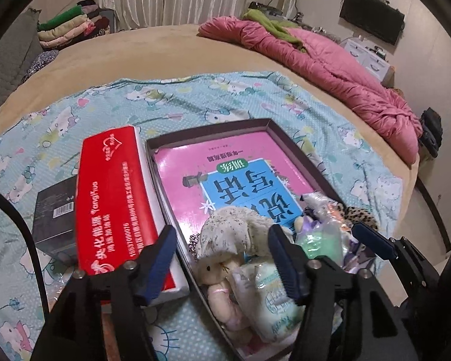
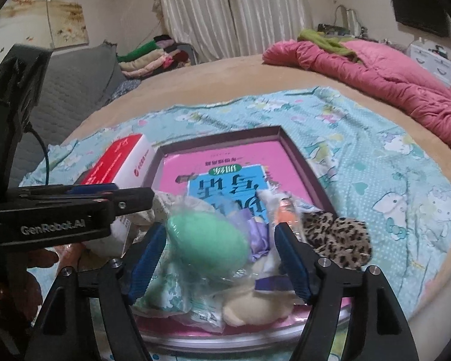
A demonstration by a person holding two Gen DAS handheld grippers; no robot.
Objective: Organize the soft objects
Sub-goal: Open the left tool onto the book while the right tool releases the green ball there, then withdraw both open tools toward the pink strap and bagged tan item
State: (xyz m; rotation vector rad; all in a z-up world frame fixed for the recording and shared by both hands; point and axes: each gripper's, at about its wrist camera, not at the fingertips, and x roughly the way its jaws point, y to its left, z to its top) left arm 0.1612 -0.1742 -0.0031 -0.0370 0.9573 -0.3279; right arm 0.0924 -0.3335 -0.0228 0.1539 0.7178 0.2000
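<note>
Left wrist view: left gripper (image 1: 222, 258) hangs over the near end of the tray (image 1: 297, 153), jaws spread wide, gripping nothing. Between and just below its fingers lies a speckled plush (image 1: 237, 231), with a small cream bear (image 1: 216, 273) under it and a tissue pack (image 1: 267, 297) by the right finger. Whether the fingers touch the plush cannot be told. All sit inside the tray, on a pink book (image 1: 225, 168) lining its floor.

Right wrist view: right gripper (image 2: 221, 258) also has jaws parted. A green egg-shaped toy in clear wrap (image 2: 207, 243) sits between the fingers, nearer the left one; contact is unclear, no squeeze visible. Beside it a purple item (image 2: 257, 234), and below, a cream plush (image 2: 255, 307). A leopard-print piece (image 2: 336, 240) lies just right of the right finger, draped over the tray (image 2: 297, 153) edge. The left gripper (image 2: 105, 194) enters from the left, seen side-on, over the same pile.

Outward: red box (image 1: 114, 198) stands just left of the tray, touching or nearly so; a black box (image 1: 55, 219) beyond it. Everything rests on a teal cartoon sheet (image 1: 195, 99) spread over a tan bed (image 1: 153, 48). Pink quilt (image 1: 330, 60) is bunched along the far right edge, well apart. Folded clothes (image 1: 72, 27) are stacked at the far left.
</note>
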